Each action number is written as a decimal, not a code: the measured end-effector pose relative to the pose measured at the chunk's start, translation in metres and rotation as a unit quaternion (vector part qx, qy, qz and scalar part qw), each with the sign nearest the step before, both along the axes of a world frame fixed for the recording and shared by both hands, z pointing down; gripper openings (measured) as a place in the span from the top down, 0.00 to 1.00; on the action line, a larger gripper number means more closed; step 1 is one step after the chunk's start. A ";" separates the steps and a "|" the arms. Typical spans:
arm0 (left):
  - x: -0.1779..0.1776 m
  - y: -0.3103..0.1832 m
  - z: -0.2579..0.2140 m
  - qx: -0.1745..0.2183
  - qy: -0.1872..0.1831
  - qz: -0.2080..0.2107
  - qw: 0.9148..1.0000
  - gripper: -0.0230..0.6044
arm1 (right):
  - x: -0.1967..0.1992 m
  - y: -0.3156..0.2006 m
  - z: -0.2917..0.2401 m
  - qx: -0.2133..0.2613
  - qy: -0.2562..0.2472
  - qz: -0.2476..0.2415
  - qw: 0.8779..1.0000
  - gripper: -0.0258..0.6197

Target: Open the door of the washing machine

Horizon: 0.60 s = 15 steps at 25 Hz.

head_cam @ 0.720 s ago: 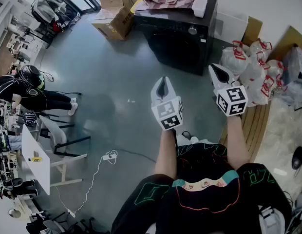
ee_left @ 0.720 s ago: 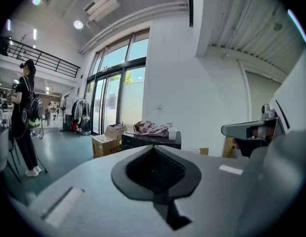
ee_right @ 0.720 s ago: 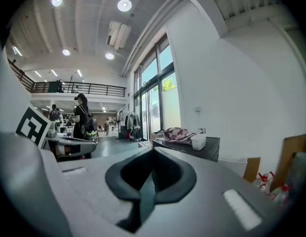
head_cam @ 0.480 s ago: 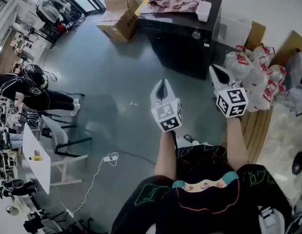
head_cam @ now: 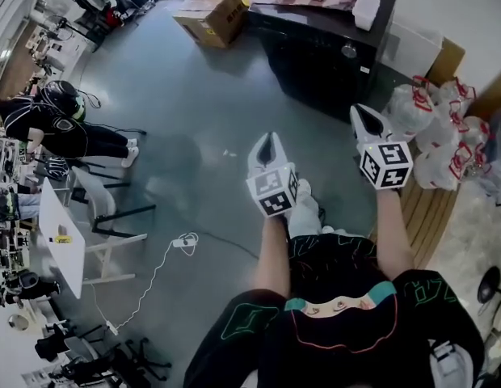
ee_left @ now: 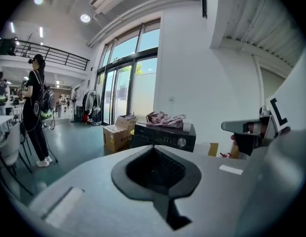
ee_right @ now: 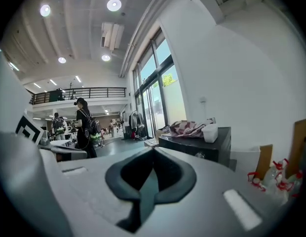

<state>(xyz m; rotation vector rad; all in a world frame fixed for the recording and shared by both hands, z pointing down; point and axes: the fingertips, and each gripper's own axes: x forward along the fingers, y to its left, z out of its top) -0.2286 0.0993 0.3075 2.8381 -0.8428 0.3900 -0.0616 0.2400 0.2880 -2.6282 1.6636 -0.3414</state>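
On my feed the left gripper (head_cam: 269, 140) and right gripper (head_cam: 360, 115) are white shells that taper to a point, with dark inner faces. The left cube (head_cam: 273, 191) and right cube (head_cam: 385, 164) behind them carry black-and-white square markers. Their own cameras show pale grey housings around a black spade-shaped pad (ee_left: 155, 169). My carrier wears a black top (head_cam: 339, 330) traced with thin green and red lines, a teal band (head_cam: 378, 293) across it, and a white shoe (head_cam: 303, 215).
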 end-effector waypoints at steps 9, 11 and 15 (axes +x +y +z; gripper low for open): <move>0.050 -0.063 0.044 -0.033 -0.020 0.006 0.999 0.95 | 0.052 -0.058 0.035 -0.033 -0.011 0.008 0.999 0.96; 0.070 -0.076 0.053 -0.047 -0.021 0.014 0.999 0.95 | 0.076 -0.066 0.044 -0.048 -0.018 0.024 0.998 0.96; 0.105 -0.104 0.068 -0.076 -0.015 0.040 0.996 0.95 | 0.106 -0.105 0.055 -0.076 -0.020 0.025 0.997 0.96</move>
